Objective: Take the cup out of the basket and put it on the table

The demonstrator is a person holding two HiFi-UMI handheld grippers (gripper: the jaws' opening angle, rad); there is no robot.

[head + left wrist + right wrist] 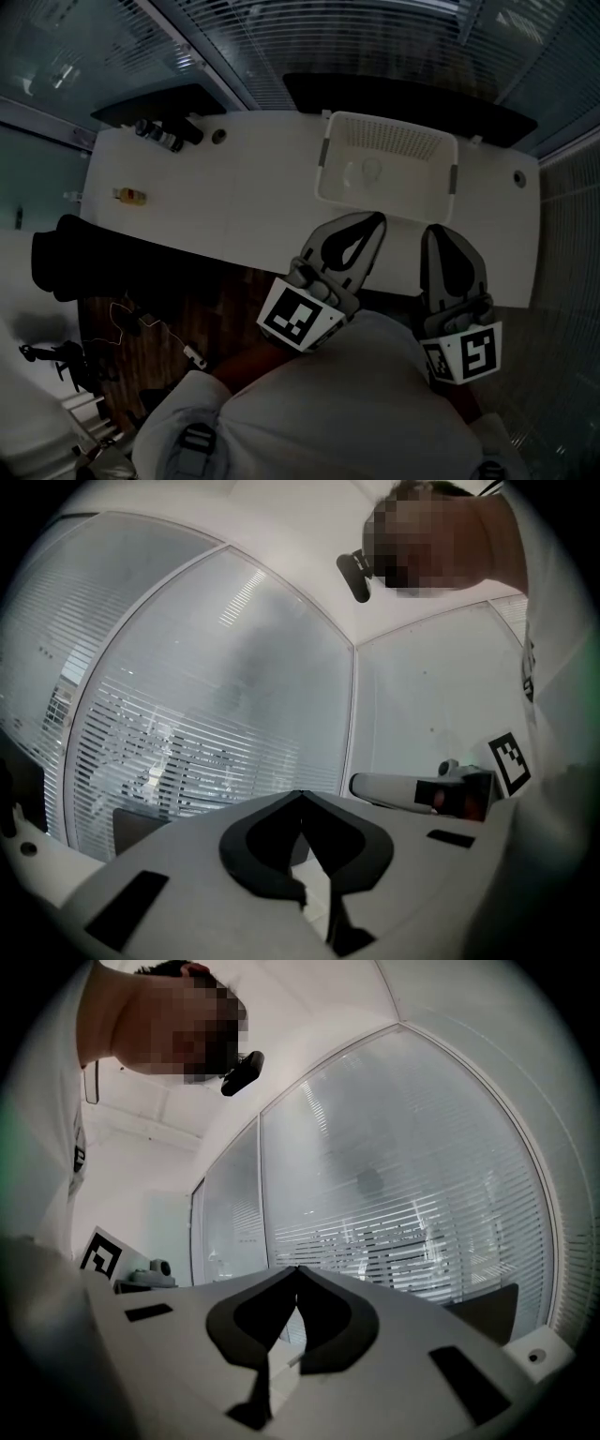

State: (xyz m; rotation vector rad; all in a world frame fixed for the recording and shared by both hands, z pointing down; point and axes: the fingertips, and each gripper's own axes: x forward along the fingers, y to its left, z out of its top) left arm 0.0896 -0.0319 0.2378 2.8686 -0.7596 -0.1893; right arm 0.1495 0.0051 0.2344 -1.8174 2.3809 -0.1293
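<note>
In the head view a white slatted basket stands on the white table, right of centre. A pale cup lies inside it, faint against the basket floor. Both grippers are held close to my body at the table's near edge, short of the basket. The left gripper points at the basket's near wall with its jaws closed tip to tip. The right gripper sits beside it, also shut and empty. The left gripper view shows its closed tips aimed at glass walls; the right gripper likewise. Neither gripper view shows basket or cup.
Dark small objects lie at the table's far left corner, and a small yellow bottle near its left edge. A black chair stands left of me. Glass walls with blinds surround the room. Cables lie on the wooden floor.
</note>
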